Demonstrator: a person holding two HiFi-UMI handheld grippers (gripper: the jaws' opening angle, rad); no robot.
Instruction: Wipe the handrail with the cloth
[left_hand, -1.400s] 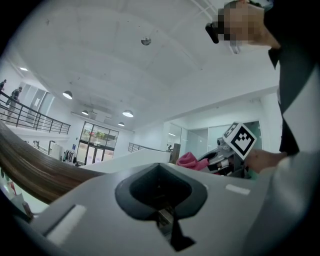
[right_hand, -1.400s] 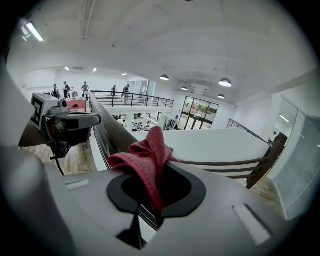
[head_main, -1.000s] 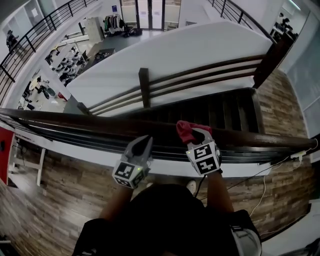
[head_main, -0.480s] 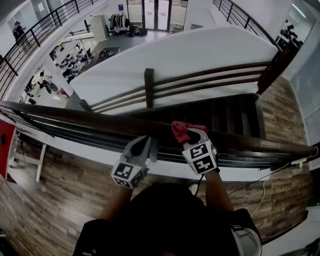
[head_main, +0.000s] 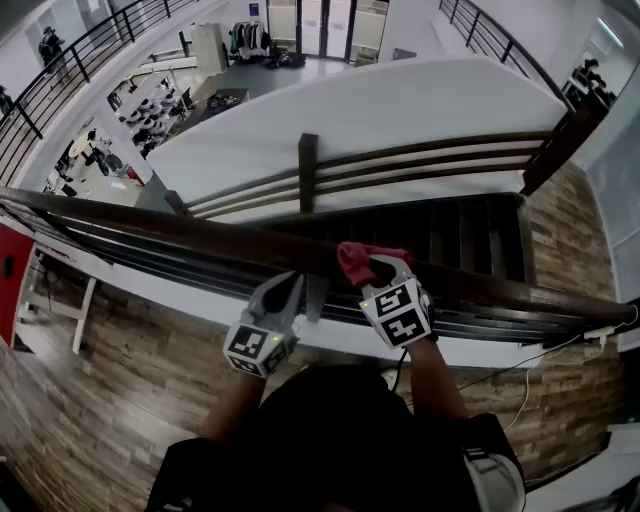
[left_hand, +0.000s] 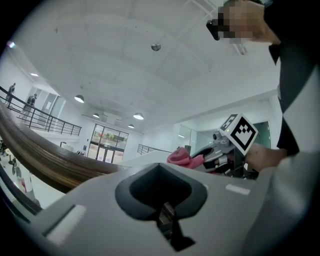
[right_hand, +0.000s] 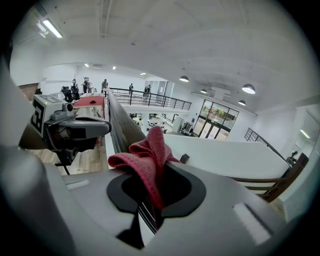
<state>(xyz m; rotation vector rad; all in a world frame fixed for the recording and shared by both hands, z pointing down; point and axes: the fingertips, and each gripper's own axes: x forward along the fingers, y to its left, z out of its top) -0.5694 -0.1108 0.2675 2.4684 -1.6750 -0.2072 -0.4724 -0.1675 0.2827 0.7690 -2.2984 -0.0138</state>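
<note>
The right gripper has its jaws clenched on the crumpled red woven cloth — one fold is pinched right between them, and the rest bunches up out the front, leaning toward the left. In the head view that bunch sits on top of the long dark brown wooden handrail, roughly mid-span, with the jaws reaching over the rail from the near side. The left gripper is just beside it on the left, jaws pressed together with nothing in them — its own view shows only the closed tips. Its tip is at the rail's near edge, but I can't tell if it's actually touching. The two grippers are near each other but apart. Past the rail there's a dark staircase going down.
</note>
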